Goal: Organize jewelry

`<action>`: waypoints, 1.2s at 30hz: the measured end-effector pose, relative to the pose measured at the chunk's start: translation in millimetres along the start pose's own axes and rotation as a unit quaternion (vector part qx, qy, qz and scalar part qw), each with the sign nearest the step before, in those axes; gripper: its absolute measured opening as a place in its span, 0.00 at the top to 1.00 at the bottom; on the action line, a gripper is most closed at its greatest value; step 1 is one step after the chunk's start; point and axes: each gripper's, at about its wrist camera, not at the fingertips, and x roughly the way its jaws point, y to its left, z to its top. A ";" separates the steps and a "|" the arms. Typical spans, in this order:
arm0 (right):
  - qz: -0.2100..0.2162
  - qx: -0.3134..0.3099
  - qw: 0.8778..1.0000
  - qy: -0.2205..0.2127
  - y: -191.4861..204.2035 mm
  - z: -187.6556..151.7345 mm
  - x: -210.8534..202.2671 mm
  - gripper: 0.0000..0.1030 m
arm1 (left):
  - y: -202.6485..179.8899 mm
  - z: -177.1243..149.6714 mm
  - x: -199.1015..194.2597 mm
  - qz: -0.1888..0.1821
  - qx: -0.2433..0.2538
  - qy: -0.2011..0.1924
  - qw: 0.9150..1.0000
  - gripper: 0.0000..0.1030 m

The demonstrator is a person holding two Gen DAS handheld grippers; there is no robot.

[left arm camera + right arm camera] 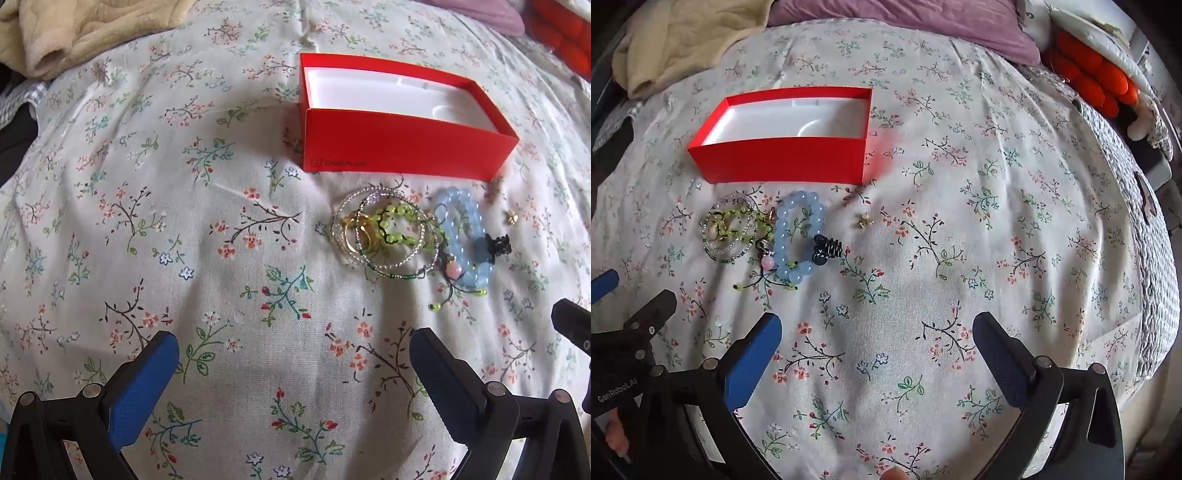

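Note:
An open red box with a white insert stands on the floral bedsheet; it also shows in the right wrist view. In front of it lies a tangle of clear, green and gold bracelets, a light blue bead bracelet, a small black hair clip and a small gold earring. My left gripper is open and empty, below and left of the jewelry. My right gripper is open and empty, below and right of it.
A beige blanket lies at the back left, a purple pillow at the back, and an orange knitted item at the back right. The bed's edge runs along the right.

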 end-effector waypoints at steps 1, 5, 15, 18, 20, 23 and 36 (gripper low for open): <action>0.000 0.000 1.000 0.000 0.2 0.0 -0.1 0.00 | -0.6 -0.4 0.0 0.002 0.002 0.000 1.000 0.01; 0.000 0.000 1.000 0.000 0.0 -0.3 -0.1 0.00 | 1.1 -0.2 0.3 0.000 -0.001 0.002 1.000 0.01; -0.006 -0.003 1.000 0.001 -0.7 -2.3 0.9 0.00 | 7.8 -0.9 4.5 -0.007 -0.013 0.006 1.000 0.01; -0.008 -0.001 1.000 0.000 -0.9 -2.0 0.0 0.00 | 7.3 -0.1 3.4 -0.008 -0.014 0.008 1.000 0.01; -0.009 0.003 1.000 0.001 -2.2 -1.6 -0.1 0.00 | 7.6 -0.4 3.4 -0.009 -0.015 0.010 1.000 0.01; -0.002 0.004 1.000 0.005 -2.2 -0.7 1.2 0.00 | 7.1 -1.0 3.9 -0.009 -0.016 0.008 1.000 0.01; -0.013 -0.013 1.000 0.009 2.4 -2.6 3.7 0.00 | 6.4 -0.9 2.6 -0.011 -0.018 -0.003 1.000 0.01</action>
